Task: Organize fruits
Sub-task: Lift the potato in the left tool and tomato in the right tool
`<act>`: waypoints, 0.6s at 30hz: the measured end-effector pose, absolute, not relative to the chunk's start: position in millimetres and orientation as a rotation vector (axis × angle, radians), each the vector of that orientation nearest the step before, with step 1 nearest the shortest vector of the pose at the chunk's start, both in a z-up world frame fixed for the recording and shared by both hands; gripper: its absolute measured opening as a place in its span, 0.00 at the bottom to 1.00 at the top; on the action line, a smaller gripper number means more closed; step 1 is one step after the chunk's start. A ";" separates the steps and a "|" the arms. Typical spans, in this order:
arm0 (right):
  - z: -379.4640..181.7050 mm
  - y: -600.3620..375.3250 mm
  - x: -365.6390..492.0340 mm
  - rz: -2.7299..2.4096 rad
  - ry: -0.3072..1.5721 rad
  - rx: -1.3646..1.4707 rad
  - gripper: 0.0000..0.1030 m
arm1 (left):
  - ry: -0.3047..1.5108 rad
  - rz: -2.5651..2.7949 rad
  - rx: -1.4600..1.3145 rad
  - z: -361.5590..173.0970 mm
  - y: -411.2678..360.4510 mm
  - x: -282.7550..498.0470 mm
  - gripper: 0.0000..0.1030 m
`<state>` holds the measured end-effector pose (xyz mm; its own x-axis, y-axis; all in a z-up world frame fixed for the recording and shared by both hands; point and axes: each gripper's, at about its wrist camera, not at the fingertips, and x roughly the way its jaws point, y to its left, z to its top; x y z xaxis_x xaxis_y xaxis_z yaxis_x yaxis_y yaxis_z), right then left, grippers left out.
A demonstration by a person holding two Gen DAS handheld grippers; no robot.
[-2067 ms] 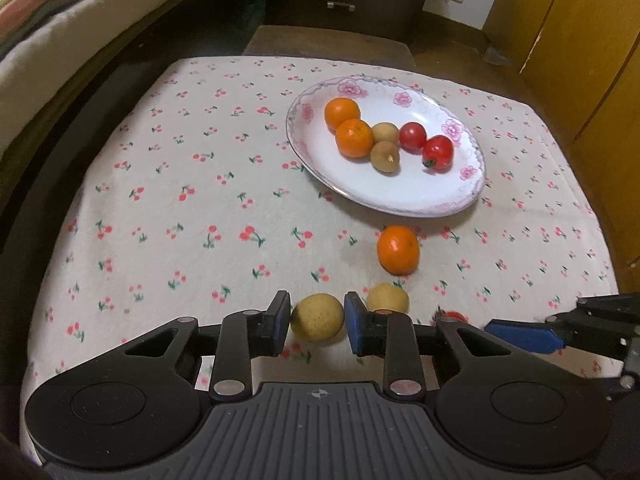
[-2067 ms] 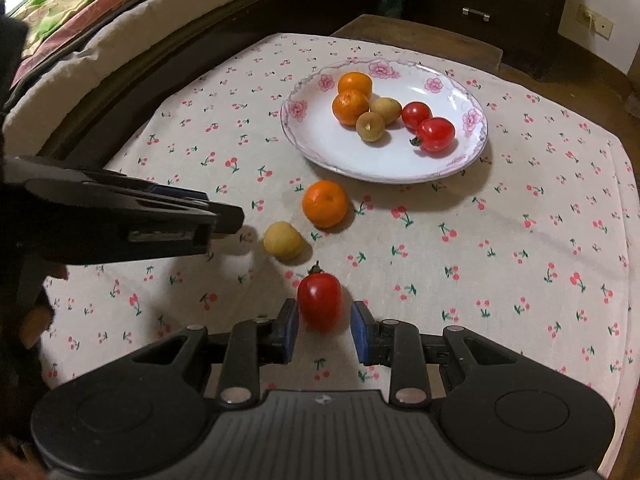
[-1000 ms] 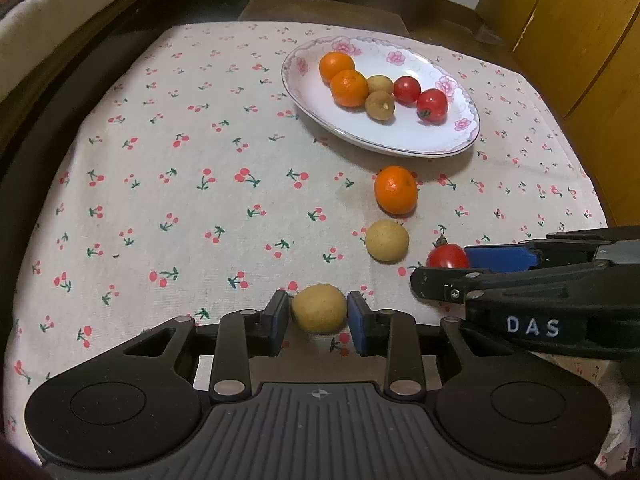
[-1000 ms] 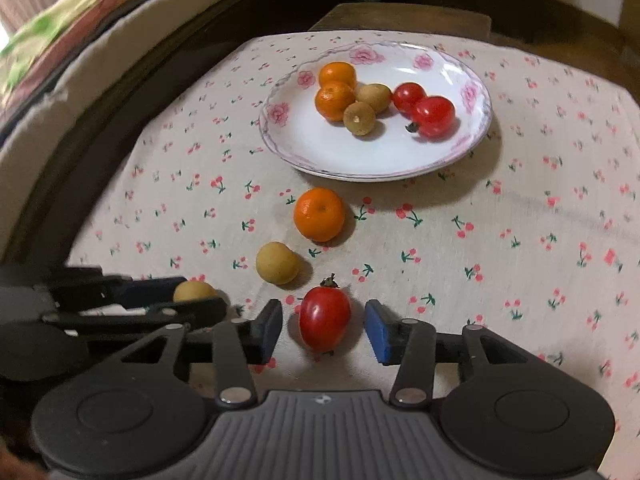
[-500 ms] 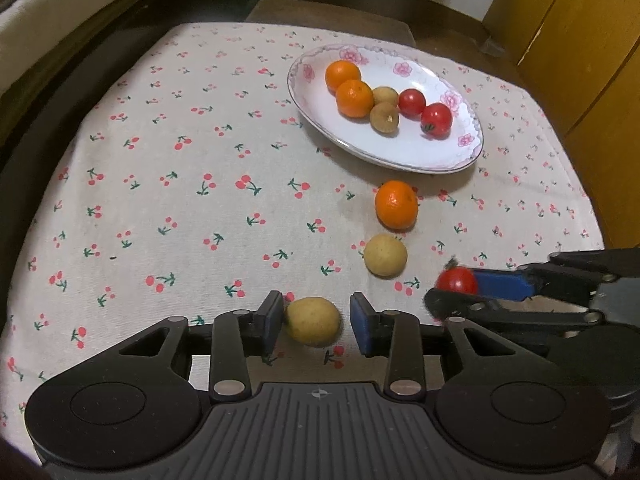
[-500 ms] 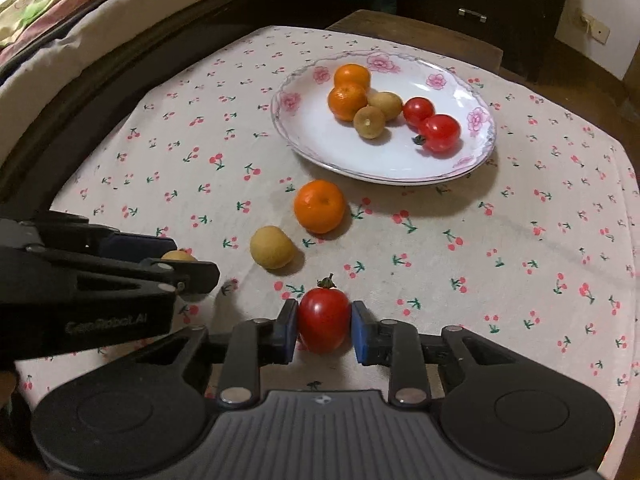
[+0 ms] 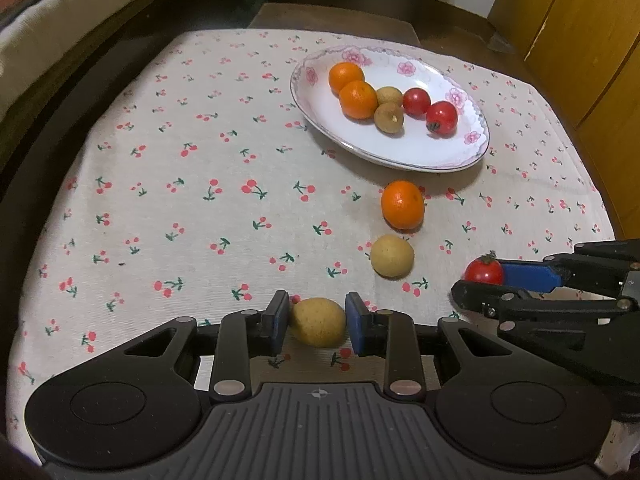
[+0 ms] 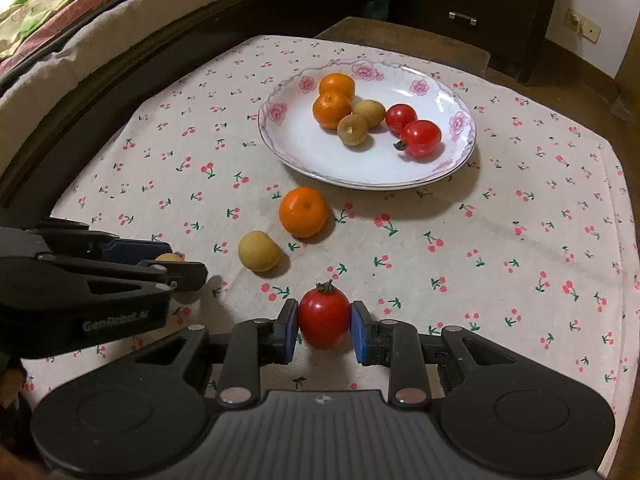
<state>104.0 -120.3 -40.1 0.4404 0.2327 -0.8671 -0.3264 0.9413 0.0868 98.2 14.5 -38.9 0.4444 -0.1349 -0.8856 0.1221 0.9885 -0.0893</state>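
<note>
My left gripper (image 7: 317,322) is low over the cherry-print cloth. Its jaws are closing and both blue pads touch a yellow fruit (image 7: 318,322) between them. My right gripper (image 8: 324,330) is shut on a red tomato (image 8: 324,318) that rests on the cloth; the same tomato (image 7: 484,271) shows at the right of the left wrist view. Beyond the grippers lie a second yellow fruit (image 8: 259,256) and an orange (image 8: 303,212). The white flowered plate (image 8: 320,152) behind them holds two oranges, two brown fruits and two tomatoes.
A padded cushion edge (image 8: 80,52) runs along the table's left side. A dark drawer cabinet (image 8: 472,8) stands behind the table, and wooden cupboard doors (image 7: 580,40) are at the right. The left gripper body (image 8: 80,292) reaches in from the left.
The right jaws went from wide apart to shut on the tomato. The left jaws opened a little around the yellow fruit, then closed back onto it. Both hands stayed nearly in place.
</note>
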 end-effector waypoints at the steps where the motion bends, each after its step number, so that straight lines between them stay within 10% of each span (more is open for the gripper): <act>1: -39.5 -121.2 104.1 0.346 1.059 -0.096 0.28 | 1.096 -0.161 -0.012 -37.3 14.1 97.3 0.37; 18: -23.3 -124.3 104.6 0.345 1.032 -0.079 0.28 | 1.034 -0.201 -0.008 -13.0 -3.5 97.0 0.37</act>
